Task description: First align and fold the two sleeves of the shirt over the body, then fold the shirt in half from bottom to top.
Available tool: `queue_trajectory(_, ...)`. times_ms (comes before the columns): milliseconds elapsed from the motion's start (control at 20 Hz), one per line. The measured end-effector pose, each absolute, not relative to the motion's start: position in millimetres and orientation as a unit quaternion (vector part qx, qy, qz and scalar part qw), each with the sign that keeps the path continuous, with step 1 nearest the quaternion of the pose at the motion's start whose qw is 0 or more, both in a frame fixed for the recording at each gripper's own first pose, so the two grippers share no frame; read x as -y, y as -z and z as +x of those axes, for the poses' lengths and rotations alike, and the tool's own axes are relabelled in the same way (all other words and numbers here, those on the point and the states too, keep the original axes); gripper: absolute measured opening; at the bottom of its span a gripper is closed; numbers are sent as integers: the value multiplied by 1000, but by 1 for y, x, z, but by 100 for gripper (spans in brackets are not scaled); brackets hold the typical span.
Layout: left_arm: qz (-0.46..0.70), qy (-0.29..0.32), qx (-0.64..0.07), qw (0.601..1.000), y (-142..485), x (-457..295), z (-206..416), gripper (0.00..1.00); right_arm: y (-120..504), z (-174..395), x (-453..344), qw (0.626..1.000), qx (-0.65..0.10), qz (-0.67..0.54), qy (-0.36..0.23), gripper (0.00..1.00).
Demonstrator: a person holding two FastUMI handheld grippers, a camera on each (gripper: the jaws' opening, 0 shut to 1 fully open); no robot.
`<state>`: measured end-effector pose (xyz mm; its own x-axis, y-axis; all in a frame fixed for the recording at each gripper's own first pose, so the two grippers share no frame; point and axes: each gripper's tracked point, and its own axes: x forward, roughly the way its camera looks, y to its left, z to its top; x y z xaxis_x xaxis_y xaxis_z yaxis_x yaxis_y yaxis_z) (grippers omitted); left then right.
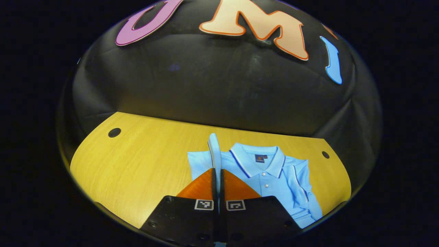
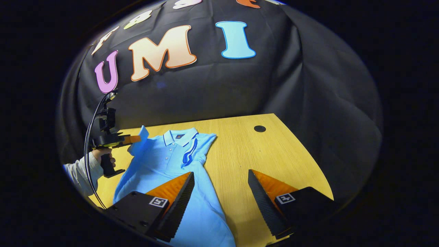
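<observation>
- Your left gripper [image 1: 217,171] is closed on a sleeve [image 1: 215,151], the cloth standing up between its two fingers above the table [image 1: 137,164].
- In the right gripper view, that left gripper [image 2: 135,139] holds the sleeve [image 2: 141,137] lifted at the shirt's far corner, with your hand [image 2: 99,154] and a pale cuff [image 2: 80,171] behind it.
- Your right gripper [image 2: 221,181] is open, its fingers wide apart, hovering over the shirt's lower edge and bare wood.
- The shirt [image 2: 164,161] lies flat, collar [image 1: 259,157] toward the wall; its other sleeve [image 2: 192,149] is already folded over the body.
- No containers are here.
- The left gripper view shows the collar buttons [image 1: 263,174] close up; the right gripper view adds a round hole [image 2: 259,128] in the table.
</observation>
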<state>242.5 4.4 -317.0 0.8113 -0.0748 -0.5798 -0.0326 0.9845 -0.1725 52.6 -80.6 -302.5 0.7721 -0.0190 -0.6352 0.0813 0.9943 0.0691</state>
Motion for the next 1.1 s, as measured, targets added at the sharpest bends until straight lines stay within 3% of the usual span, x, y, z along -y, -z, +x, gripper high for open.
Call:
queue_trajectory(550, -58, 68, -335, 938, 353, 61, 241, 0, 317, 58, 60, 935, -347, 62, 26, 98)
queue_trajectory(600, -71, 96, -344, 931, 356, 71, 237, 14, 318, 59, 56, 935, -348, 62, 27, 98)
queue_trajectory(800, -71, 92, -326, 938, 335, 57, 217, 94, 312, 60, 42, 940, -335, 68, 23, 98)
queue_trajectory(1100, -77, 42, -276, 957, 269, 20, 144, 96, 299, 28, 36, 948, -315, 32, -27, 98)
